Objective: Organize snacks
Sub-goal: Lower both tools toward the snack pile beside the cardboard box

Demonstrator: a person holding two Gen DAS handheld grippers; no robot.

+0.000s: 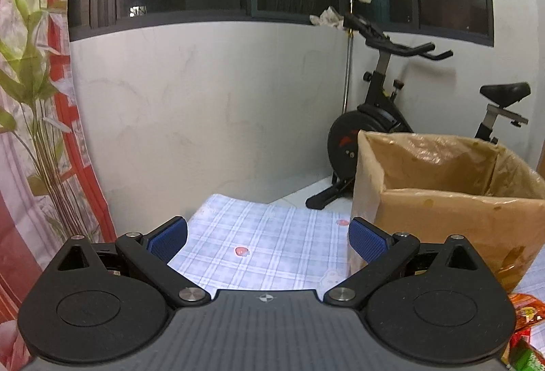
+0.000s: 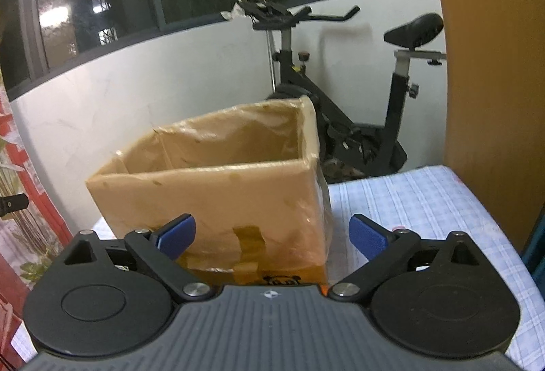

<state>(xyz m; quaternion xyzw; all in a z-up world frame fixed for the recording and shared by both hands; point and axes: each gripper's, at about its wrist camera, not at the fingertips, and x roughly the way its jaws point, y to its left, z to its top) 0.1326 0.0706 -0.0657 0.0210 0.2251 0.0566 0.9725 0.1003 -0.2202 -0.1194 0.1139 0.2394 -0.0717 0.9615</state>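
Snack packets (image 1: 526, 313), orange and red, show only at the lower right edge of the left wrist view, lying on the checked surface (image 1: 259, 235) just beside the open cardboard box (image 2: 218, 190). Left hand-held gripper (image 1: 267, 240) hangs over bare cloth with fingers spread apart, empty. Right hand-held gripper (image 2: 272, 236) faces the box front, likewise spread and empty.

Glossy tape covers the cardboard box (image 2: 218, 197); the checked tablecloth (image 1: 259, 245) looks matt.
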